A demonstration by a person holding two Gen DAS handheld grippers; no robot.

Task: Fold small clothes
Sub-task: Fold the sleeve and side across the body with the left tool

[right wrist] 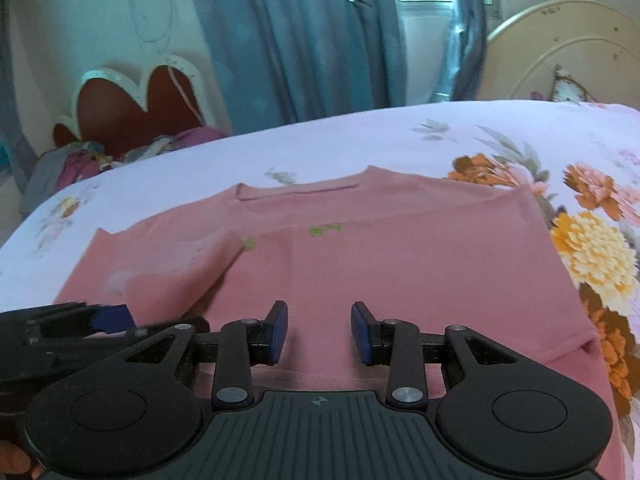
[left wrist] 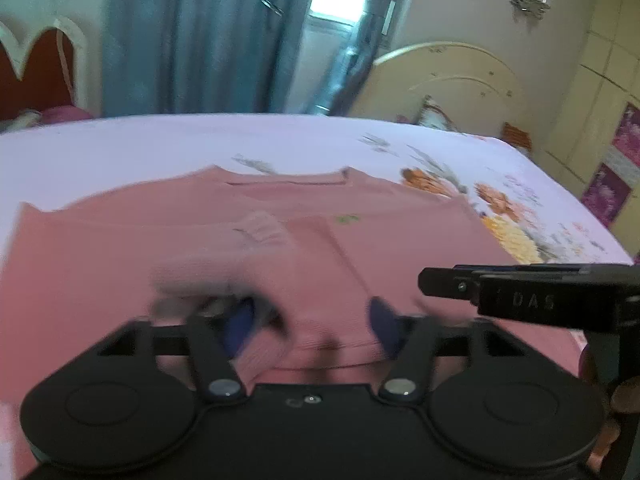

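A pink shirt (left wrist: pixel 280 248) lies flat on the bed, neckline toward the far side. In the right wrist view the pink shirt (right wrist: pixel 400 264) has its left side folded in over the body. My left gripper (left wrist: pixel 312 322) is blurred and hovers low over the shirt's near hem; its blue pads stand apart, with a ridge of cloth below them and not pinched. My right gripper (right wrist: pixel 320 330) is open over the near part of the shirt, with nothing between its pads. Each gripper shows at the edge of the other's view: the right gripper (left wrist: pixel 520 296) and the left gripper (right wrist: pixel 108 316).
The bed sheet (right wrist: pixel 360 140) is pale lilac with orange and yellow flowers on the right side. A cream headboard (left wrist: pixel 448 80) stands at the far right. Blue curtains (right wrist: pixel 300 40) hang behind the bed. A red heart-shaped chair back (right wrist: pixel 132 108) and a clothes heap (right wrist: pixel 80 160) sit far left.
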